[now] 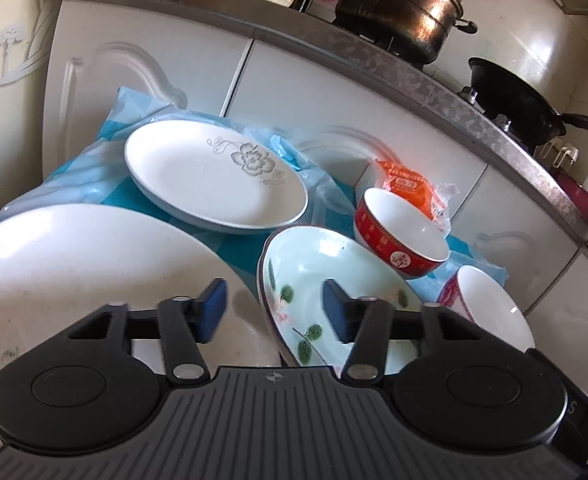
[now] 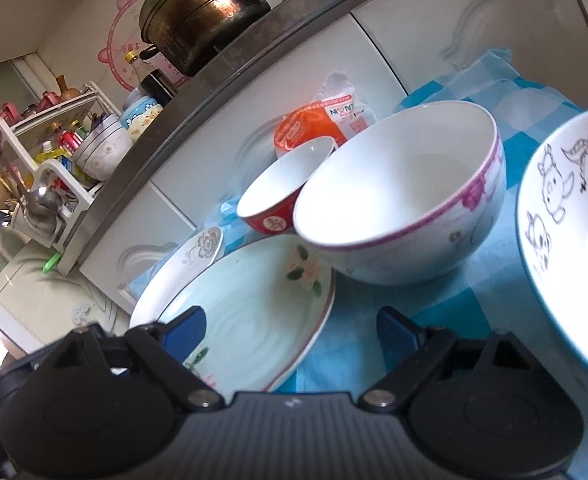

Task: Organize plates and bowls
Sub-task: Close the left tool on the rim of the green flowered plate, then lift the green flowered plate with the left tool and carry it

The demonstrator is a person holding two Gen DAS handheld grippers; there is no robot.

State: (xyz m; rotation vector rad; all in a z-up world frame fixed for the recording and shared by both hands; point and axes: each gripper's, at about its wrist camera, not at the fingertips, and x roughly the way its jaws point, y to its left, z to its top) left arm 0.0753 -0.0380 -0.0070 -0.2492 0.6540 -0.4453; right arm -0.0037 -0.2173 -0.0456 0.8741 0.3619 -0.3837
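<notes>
1. The pale green plate (image 1: 334,276) with painted flowers lay near the middle of the desk (image 2: 446,300), which was covered with a blue checked cloth.
2. The left gripper (image 1: 275,312) hovered over the green plate's left rim; its jaws stood apart, one blue pad on each side of the rim, and neither pad could be seen pressing on it.
3. The right gripper (image 2: 292,334) sat released at the same plate's near right edge, one pad over the plate and the other over the cloth, gripping nothing.
4. Just left of the green plate lay a large white plate (image 1: 94,272), and behind the two a white plate with a grey flower (image 1: 214,176).
5. A red bowl (image 1: 402,236) stood just behind the green plate, and a pink-rimmed white bowl (image 2: 402,196) just beside it on the right.
6. A bowl with cartoon drawings (image 2: 570,216) stood further right, near the pink-rimmed one.
7. An orange packet (image 1: 410,184) lay behind the red bowl, against white cabinet doors (image 1: 158,52).
8. On the kitchen counter above, a darkened metal pot (image 1: 402,4) and a black pan (image 1: 522,100) sat on the stove.
</notes>
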